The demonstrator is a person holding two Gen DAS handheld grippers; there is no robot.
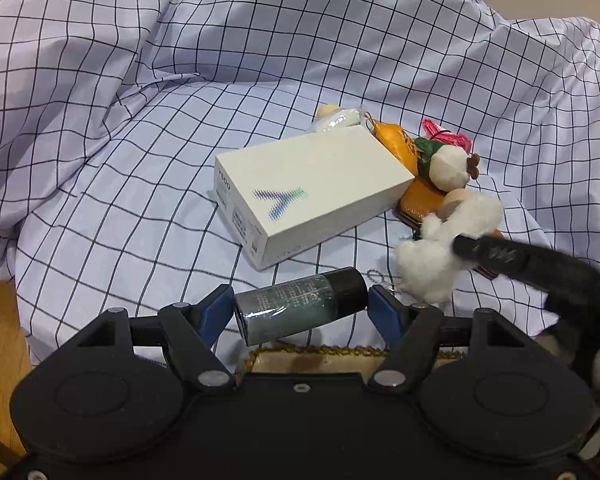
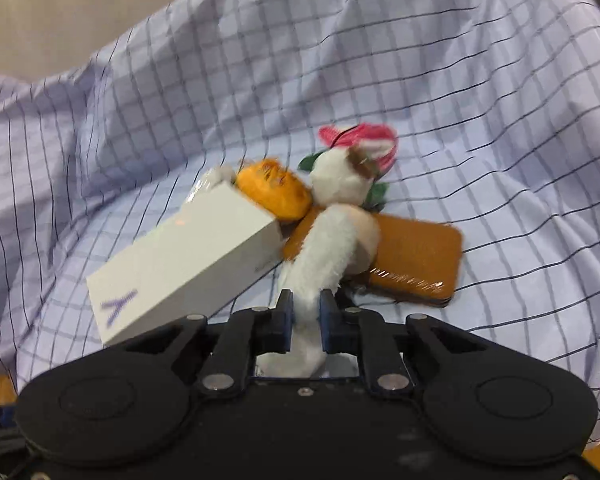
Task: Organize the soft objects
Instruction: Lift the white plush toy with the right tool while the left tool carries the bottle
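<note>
The left tool (image 1: pixel 302 304) has a broad matte black body with two round embossed discs, angular black link arms pinned by silver rivets, and blue pads on its fingers (image 1: pixel 214 310). The right tool (image 2: pixel 305 312) is built alike, with a small screw at mid-body.

My left wrist view looks forward and steeply down from close above the checked cloth (image 1: pixel 140 184); my right wrist view does likewise, nearer and somewhat blurred. Both share the white box (image 1: pixel 312 192) (image 2: pixel 188 264) and the orange pouch (image 1: pixel 416 200) (image 2: pixel 416 252) beside it, seen from opposite sides.
</note>
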